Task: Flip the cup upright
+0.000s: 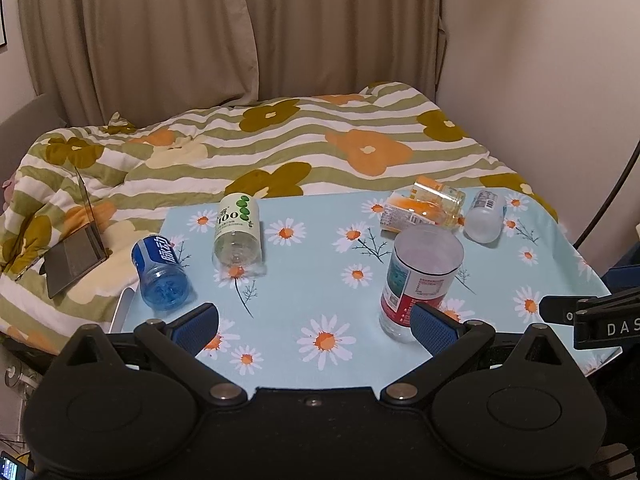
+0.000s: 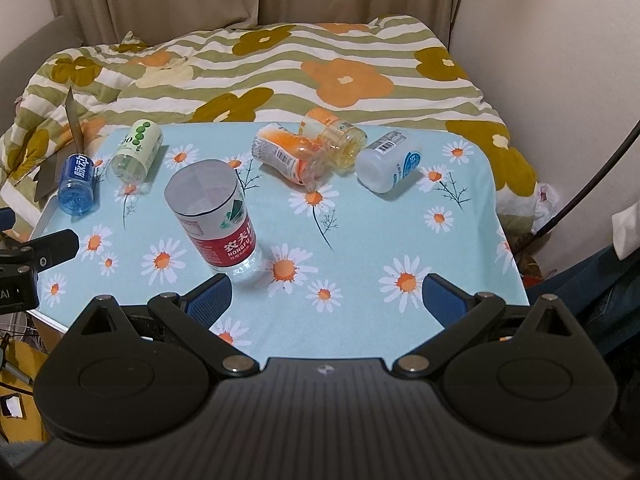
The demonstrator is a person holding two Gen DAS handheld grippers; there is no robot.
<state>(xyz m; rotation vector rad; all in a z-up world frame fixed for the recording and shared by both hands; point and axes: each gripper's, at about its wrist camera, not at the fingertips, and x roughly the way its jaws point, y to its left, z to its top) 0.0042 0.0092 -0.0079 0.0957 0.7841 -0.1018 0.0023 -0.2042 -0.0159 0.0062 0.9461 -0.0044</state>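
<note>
Through the left wrist camera we are seeing the left gripper spread wide and empty, its ribbed blue pads just beside the upright, clear-plastic red-labelled cup on the daisy-print tablecloth. Through the right wrist camera we are seeing the right gripper gaping empty too, the cylindrical red-labelled cup standing open end up, near its left pad.

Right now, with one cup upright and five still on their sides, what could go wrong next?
1. The red cup stands just ahead of the open left gripper; a forward sweep could topple it.
2. The two orange cups touch, so grasping one may roll the other.
3. The blue cup lies near the table edge and might roll off if nudged.
</note>
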